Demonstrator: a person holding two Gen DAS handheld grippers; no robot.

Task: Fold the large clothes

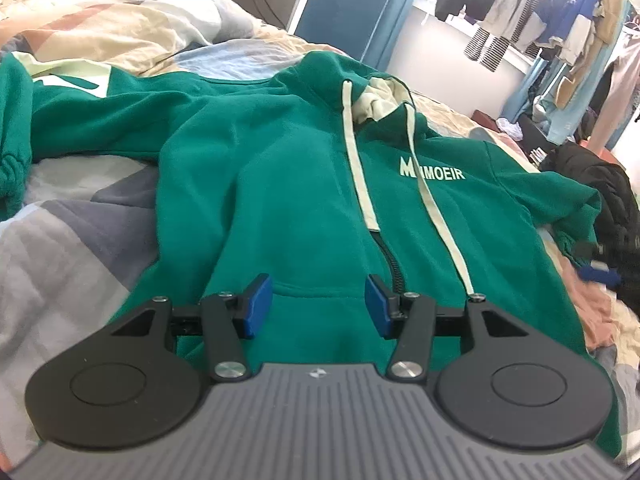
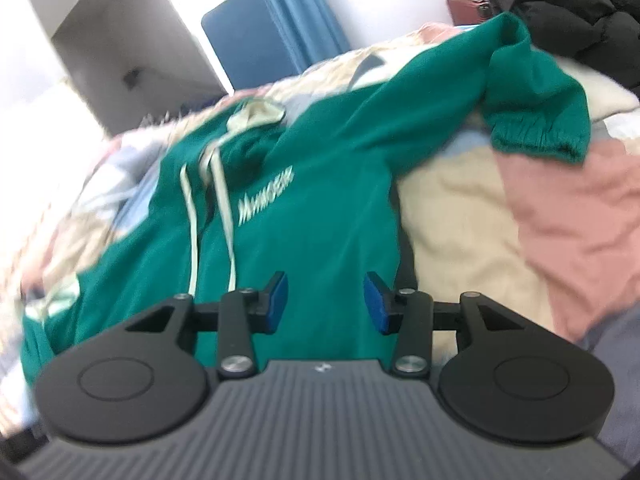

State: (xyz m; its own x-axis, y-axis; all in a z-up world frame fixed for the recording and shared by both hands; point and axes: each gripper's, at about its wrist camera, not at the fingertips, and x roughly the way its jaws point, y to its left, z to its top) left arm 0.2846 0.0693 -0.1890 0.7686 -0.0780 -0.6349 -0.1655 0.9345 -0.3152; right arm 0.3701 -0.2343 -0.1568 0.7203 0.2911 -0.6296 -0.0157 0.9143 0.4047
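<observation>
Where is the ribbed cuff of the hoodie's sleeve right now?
In the right wrist view the ribbed cuff lies upper right on the patchwork quilt, at the end of the green hoodie's outstretched sleeve, just below the black jacket.

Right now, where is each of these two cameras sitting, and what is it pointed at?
Left wrist: rides on the left tongs, looking down along the green hoodie from its hem; only the open tongs show.
Right wrist: rides on the right tongs, over the hoodie's side edge, blurred; only its open tongs show.
Shared: the hoodie, the patchwork quilt, the blue chair.
</observation>
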